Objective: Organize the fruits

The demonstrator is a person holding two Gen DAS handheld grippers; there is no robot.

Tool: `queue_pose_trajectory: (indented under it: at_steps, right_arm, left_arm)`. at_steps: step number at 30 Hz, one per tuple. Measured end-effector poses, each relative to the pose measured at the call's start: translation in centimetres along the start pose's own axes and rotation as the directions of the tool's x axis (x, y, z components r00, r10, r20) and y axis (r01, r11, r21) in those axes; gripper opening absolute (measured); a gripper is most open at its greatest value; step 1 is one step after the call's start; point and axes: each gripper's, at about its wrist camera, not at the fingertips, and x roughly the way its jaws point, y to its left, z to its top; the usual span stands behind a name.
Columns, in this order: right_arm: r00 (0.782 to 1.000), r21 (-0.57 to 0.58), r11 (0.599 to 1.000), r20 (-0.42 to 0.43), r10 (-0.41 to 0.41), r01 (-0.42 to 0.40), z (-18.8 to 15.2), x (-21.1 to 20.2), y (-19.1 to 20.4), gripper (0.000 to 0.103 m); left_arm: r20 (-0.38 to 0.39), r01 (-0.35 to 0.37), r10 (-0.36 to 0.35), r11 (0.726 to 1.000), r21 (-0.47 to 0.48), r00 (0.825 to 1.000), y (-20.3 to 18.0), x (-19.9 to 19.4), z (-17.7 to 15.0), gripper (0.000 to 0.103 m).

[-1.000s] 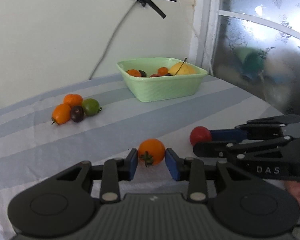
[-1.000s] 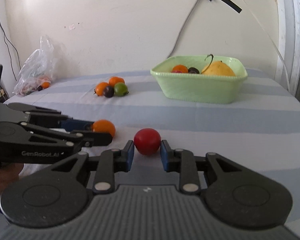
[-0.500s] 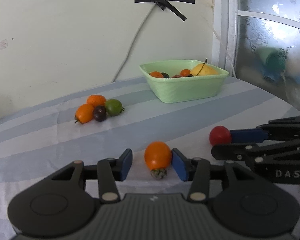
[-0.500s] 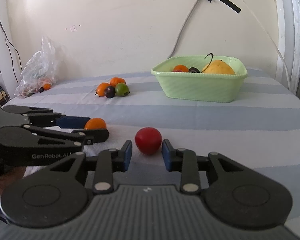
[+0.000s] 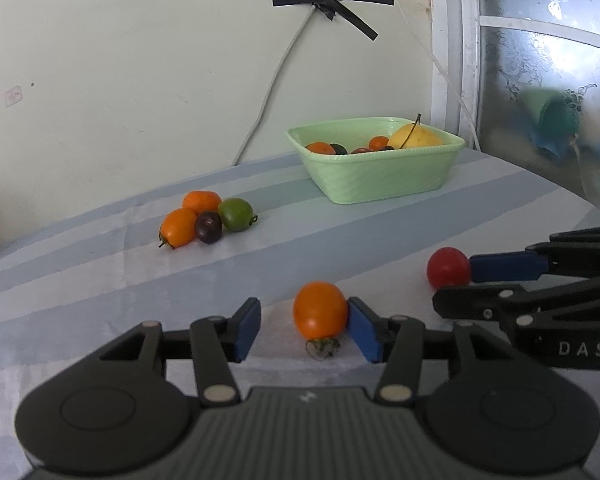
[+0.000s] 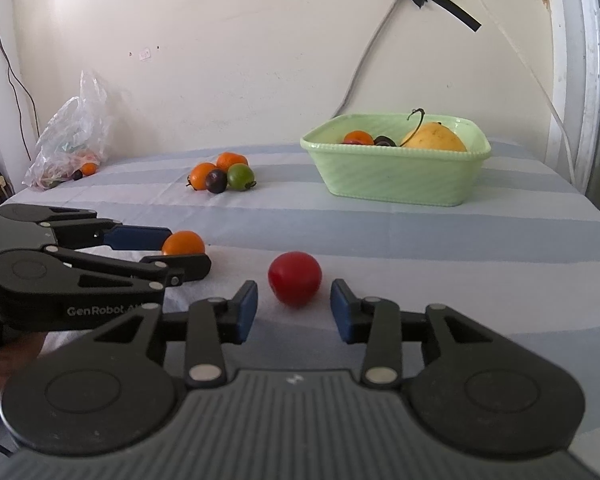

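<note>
Presently, both claws are seen spread apart, nothing clamped. An orange tomato (image 5: pixel 320 310) lies on the desk (image 5: pixel 380 240) at lower centre, between the fingers of the left claw (image 5: pixel 304 330), touching the right-hand pad only; its stem points down. A red tomato (image 6: pixel 295 278) lies just ahead of the right claw (image 6: pixel 294 316), clear of both pads. Judged: both are lined up for gripping. A green basket (image 5: pixel 380 176), upper right and part-filled, is reached across bare cloth; four loose fruits (image 5: pixel 208 218) lie centre left, well apart.

a home — striped tablecloth (image 6: pixel 420 236), cable (image 6: pixel 364 56) taped to plaster wall, frosted floral window (image 5: pixel 548 40).
</note>
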Motion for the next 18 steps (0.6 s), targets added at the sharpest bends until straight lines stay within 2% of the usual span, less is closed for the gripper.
queue_pose_trajectory:
  at_steps: [18]
  right_arm:
    - [1.000, -0.016, 1.000, -0.004, -0.015, 0.015, -0.04, 0.06, 0.37, 0.044]
  left_arm:
    - [0.003, 0.010, -0.010, 1.000, 0.007, 1.000, 0.05, -0.07, 0.02, 0.049]
